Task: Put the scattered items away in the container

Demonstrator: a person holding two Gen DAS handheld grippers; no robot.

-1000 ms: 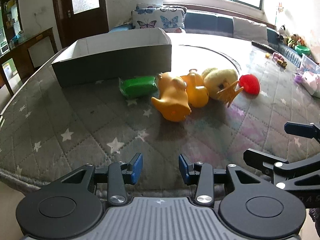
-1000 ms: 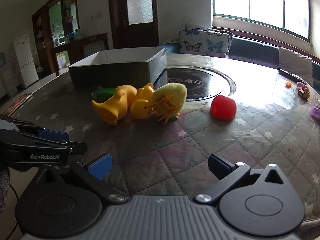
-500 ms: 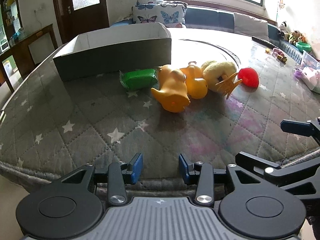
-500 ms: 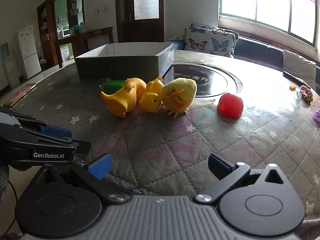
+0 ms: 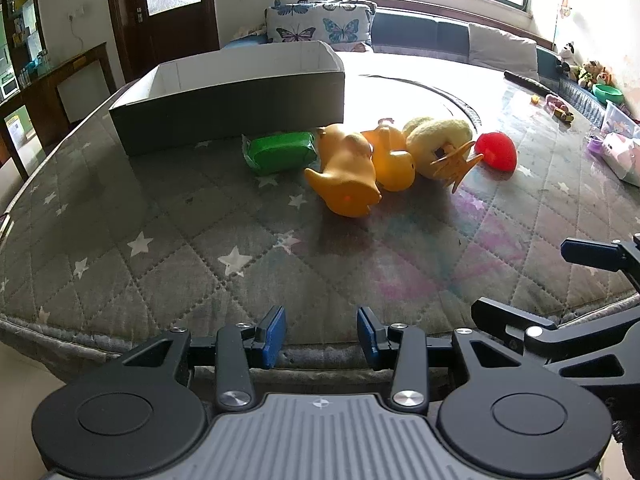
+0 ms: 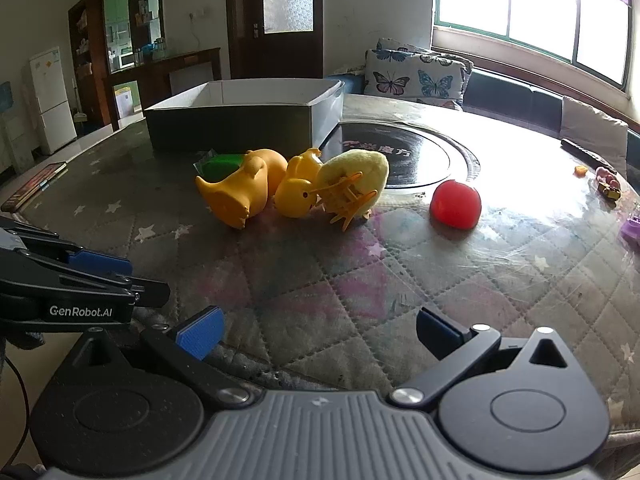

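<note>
A grey cardboard box (image 5: 224,116) (image 6: 240,128) with a white inside stands on the quilted table, far side. In front of it lie a green packet (image 5: 280,152) (image 6: 222,164), two orange rubber ducks (image 5: 348,172) (image 6: 240,192), a yellow plush chick (image 5: 436,144) (image 6: 360,172) with an orange hair claw (image 5: 456,164) (image 6: 344,200) on it, and a red ball-like toy (image 5: 496,150) (image 6: 456,202). My left gripper (image 5: 321,334) hangs at the table's near edge, open and with nothing between its blue pads. My right gripper (image 6: 318,332) stands wide open beside it, also holding nothing.
A dark round turntable (image 6: 404,156) sits mid-table behind the toys. Small toys and a pink-white pack (image 5: 620,156) lie at the far right edge, with a remote (image 6: 586,156). A book (image 6: 34,188) lies at the left edge. A sofa with butterfly cushions (image 5: 320,28) is behind.
Both views have tilted up a little, so the toys and box sit slightly lower in frame. Nothing on the table has moved and both grippers stay open.
</note>
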